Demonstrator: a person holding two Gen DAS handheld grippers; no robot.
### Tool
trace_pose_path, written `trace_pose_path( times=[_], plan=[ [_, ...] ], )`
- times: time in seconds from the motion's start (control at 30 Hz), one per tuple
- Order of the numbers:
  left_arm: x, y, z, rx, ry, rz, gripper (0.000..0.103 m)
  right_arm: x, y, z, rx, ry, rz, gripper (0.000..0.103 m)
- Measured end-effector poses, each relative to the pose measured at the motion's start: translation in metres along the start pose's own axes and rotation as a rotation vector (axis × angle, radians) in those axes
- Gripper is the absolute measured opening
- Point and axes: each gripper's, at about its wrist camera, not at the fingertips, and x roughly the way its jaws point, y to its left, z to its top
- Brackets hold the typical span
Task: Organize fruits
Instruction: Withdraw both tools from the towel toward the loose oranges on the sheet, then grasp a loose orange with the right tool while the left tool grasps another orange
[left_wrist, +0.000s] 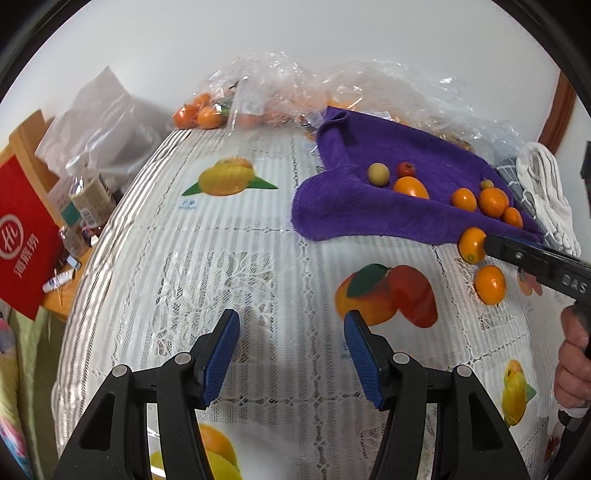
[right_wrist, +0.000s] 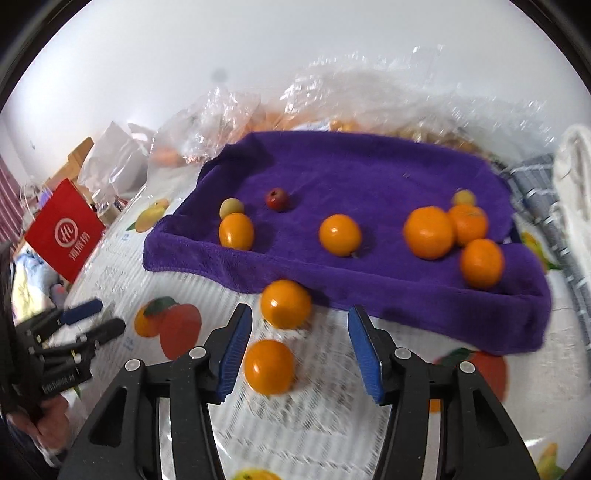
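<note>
Right claw (right_wrist: 299, 347) gapes, empty, over two kumquats (right_wrist: 269, 366) beside purple towel (right_wrist: 369, 177).

Red paper bag (left_wrist: 26, 236) beside table, white cloth (left_wrist: 550, 199).

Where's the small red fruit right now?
On the purple towel, left-centre in the right wrist view: the red fruit sits just right of a pale yellow fruit, behind the oranges.
</note>
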Motion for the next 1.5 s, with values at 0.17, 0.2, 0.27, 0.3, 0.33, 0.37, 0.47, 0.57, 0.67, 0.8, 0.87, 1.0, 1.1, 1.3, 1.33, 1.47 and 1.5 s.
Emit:
trace_pose_path(
  times=[0.17,0.2,0.27,0.3,0.33,0.37,0.47,0.57,0.67,0.8,0.87,1.0,1.1,1.3,1.33,1.47,1.5],
  plan=[
    [0.001,0.003,-0.002,-0.011,-0.020,-0.005,0.057,0.019,0.005,0.004,0.021,0.049,0.008,0.054],
    [0.001,0.002,-0.002,-0.008,-0.019,-0.004,0.057,0.022,0.008,0.004,0.015,0.053,0.003,0.053],
    [0.001,0.002,-0.003,-0.008,-0.020,-0.006,0.057,0.027,0.011,0.004,0.002,0.054,-0.014,0.046],
    [0.002,0.003,-0.003,-0.010,-0.020,-0.008,0.057,0.030,0.012,0.005,0.002,0.058,-0.016,0.039],
    [0.001,0.003,-0.003,-0.011,-0.021,-0.010,0.057,0.032,0.011,0.006,0.005,0.064,-0.016,0.036],
    [0.001,0.003,-0.003,-0.009,-0.020,-0.013,0.057,0.033,0.011,0.006,0.008,0.063,-0.014,0.035],
    [0.003,0.002,-0.003,0.000,-0.016,-0.024,0.062,0.029,0.011,0.006,0.005,0.057,-0.011,0.035],
    [0.004,-0.001,-0.003,0.016,-0.013,-0.017,0.063,0.017,0.011,0.006,0.001,0.035,-0.006,0.035],
    [0.004,0.000,-0.002,0.015,-0.012,-0.019,0.063,0.000,0.008,0.006,-0.003,-0.001,-0.006,0.035],
    [0.002,0.001,-0.001,0.001,0.000,-0.028,0.063,-0.024,-0.006,0.005,0.020,-0.042,-0.010,0.035],
    [-0.001,0.000,0.001,-0.020,0.015,-0.064,0.062,-0.034,-0.014,0.005,0.024,-0.061,-0.029,0.035],
    [-0.008,-0.012,0.004,-0.009,0.008,-0.074,0.062,-0.054,-0.033,-0.001,0.024,-0.084,-0.074,0.035],
    [-0.013,-0.027,0.006,0.012,0.003,-0.080,0.062,-0.063,-0.048,-0.009,0.029,-0.086,-0.102,0.035],
    [-0.013,-0.059,0.011,0.040,0.010,-0.102,0.062,-0.073,-0.076,-0.031,0.049,-0.063,-0.136,0.035],
    [-0.012,-0.065,0.012,0.045,0.011,-0.108,0.062,-0.075,-0.079,-0.034,0.047,-0.061,-0.147,0.035],
    [-0.008,-0.093,0.014,0.060,0.016,-0.134,0.062,-0.082,-0.096,-0.047,0.057,-0.057,-0.168,0.035],
    [-0.007,-0.098,0.014,0.062,0.018,-0.141,0.062,-0.083,-0.101,-0.050,0.064,-0.055,-0.169,0.035]
  ],
)
